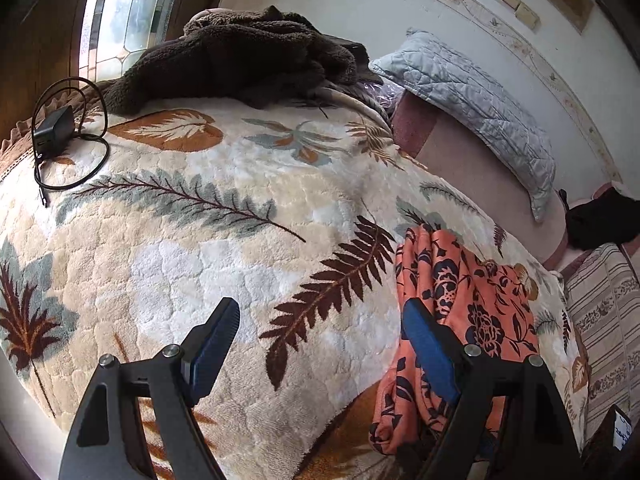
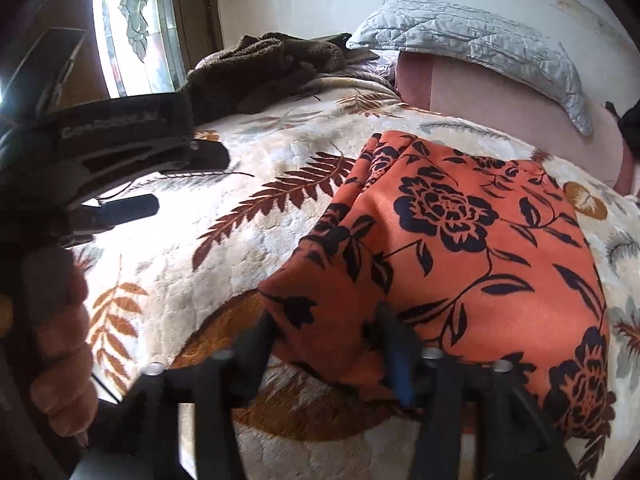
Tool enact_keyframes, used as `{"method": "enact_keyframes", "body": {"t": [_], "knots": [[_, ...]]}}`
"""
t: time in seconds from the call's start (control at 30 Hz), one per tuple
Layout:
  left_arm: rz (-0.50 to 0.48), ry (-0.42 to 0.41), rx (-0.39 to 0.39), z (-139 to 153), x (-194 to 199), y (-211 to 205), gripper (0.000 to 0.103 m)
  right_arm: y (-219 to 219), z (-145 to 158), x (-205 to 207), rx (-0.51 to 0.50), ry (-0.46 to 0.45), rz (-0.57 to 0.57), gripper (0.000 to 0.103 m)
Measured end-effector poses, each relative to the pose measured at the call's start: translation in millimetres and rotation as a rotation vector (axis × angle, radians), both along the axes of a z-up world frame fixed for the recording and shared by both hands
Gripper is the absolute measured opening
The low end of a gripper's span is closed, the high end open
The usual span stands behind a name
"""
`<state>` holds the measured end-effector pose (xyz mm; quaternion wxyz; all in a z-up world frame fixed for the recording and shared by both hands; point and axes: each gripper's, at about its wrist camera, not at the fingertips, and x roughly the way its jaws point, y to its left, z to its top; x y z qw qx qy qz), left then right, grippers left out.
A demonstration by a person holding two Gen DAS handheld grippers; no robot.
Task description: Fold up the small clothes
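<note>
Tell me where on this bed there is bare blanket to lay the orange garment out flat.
The widest bare stretch of blanket lies between the charger with its cable on the left, the brown fleece heap at the far end, and the orange garment on the right. The open left gripper hangs over it. The right edge is crowded: garment, right gripper, grey pillow.

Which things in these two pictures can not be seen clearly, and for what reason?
- Orange floral garment: near edge hidden behind the right gripper in the right wrist view; whether it is gripped is unclear.
- Same garment in the left wrist view: lower part behind the left gripper finger.
- Charger: cable plug too small.
- Black item: cut by the edge.
</note>
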<state>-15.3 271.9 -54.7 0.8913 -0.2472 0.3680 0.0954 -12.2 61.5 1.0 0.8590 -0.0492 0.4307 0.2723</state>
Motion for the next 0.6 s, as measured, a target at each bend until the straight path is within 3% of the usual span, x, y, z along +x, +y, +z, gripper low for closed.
{"method": "enact_keyframes", "body": {"t": [0.23,0.37,0.43,0.47,0.5,0.6], "knots": [[-0.221,-0.029,-0.039,3,3,-43,0.083,-69,29,-40,0.205,0.013,-0.135,0.070],[-0.290,0.046,-0.003,-7,2,-69,0.063,-115,32,-45,0.254,0.050,-0.220,0.070],[-0.297,0.134,-0.017,-23,8,-71,0.046,-137,30,-44,0.277,0.071,-0.265,0.070],[-0.291,0.164,-0.032,-31,8,-69,0.031,-147,29,-43,0.286,0.081,-0.284,0.070],[-0.296,0.168,-0.074,-36,9,-66,0.023,-155,27,-42,0.295,0.091,-0.301,0.070],[-0.282,0.178,-0.109,-39,8,-62,0.021,-178,21,-36,0.332,0.127,-0.339,0.070]]}}
